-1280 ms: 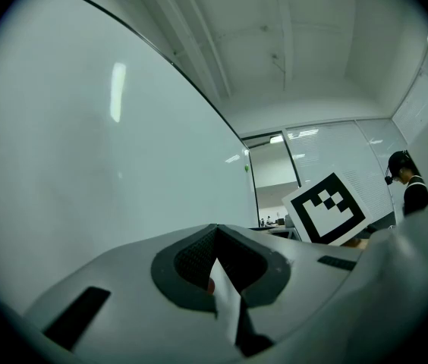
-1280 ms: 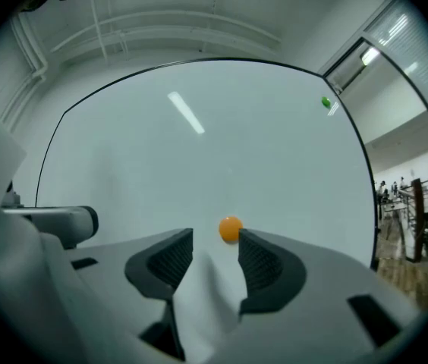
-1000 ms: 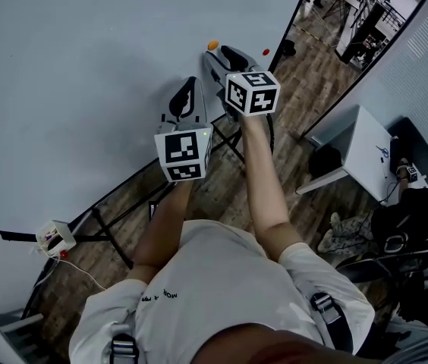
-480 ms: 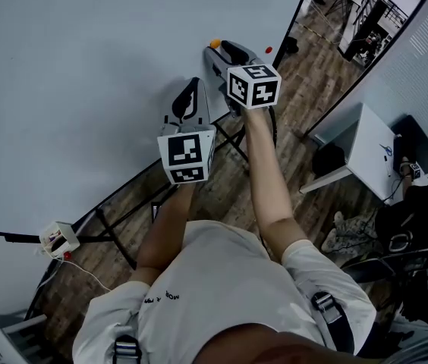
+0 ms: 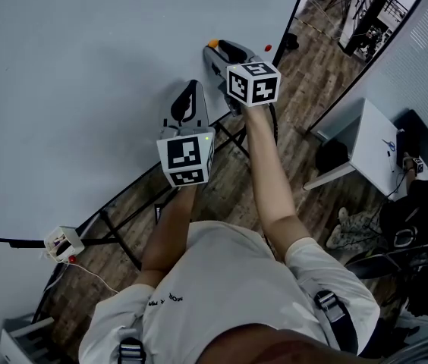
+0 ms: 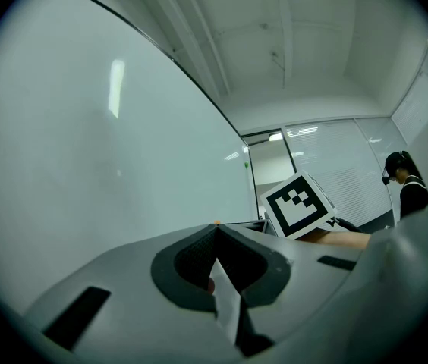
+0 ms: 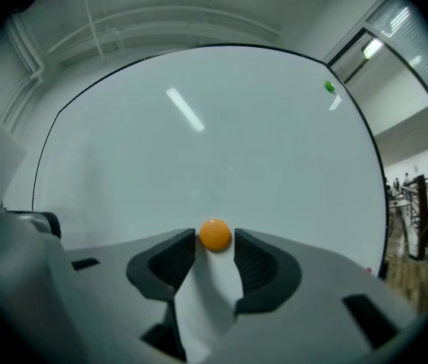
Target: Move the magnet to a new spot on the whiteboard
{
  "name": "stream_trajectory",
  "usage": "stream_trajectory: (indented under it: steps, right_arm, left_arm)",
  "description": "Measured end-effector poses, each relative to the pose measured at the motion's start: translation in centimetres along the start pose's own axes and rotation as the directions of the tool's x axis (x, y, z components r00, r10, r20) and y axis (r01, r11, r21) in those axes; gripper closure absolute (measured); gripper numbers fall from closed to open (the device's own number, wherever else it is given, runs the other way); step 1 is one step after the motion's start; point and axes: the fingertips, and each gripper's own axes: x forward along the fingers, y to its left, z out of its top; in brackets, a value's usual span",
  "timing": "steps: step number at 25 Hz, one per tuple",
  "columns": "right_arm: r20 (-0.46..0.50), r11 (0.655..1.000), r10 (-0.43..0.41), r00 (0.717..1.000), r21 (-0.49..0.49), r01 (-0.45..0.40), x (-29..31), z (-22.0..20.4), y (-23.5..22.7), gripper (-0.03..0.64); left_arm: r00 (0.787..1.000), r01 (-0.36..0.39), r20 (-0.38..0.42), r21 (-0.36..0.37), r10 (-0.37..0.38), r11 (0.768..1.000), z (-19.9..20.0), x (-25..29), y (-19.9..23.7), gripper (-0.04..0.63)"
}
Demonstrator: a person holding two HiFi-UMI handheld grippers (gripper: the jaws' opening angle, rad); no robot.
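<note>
Right gripper (image 7: pixel 214 235), lower centre of its own view: jaws have just been closing and stand slightly apart, with the orange magnet (image 7: pixel 215 234) between their tips on the whiteboard (image 7: pixel 199 142), not clamped. Left gripper (image 6: pixel 215 227): jaws together, holding nothing.

The whiteboard (image 7: pixel 123 165) carries an orange magnet (image 7: pixel 215 234) and a green dot (image 7: pixel 329 87).
</note>
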Motion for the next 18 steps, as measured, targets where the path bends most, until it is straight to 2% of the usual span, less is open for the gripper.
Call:
stream_trajectory:
  steps: [18]
  right_arm:
    - [0.013, 1.0, -0.001, 1.0, -0.021, 0.001, -0.04, 0.29, -0.25, 0.485]
  left_arm:
    - [1.0, 0.015, -0.005, 0.011, -0.015, 1.0, -0.18, 0.11, -0.64, 0.592]
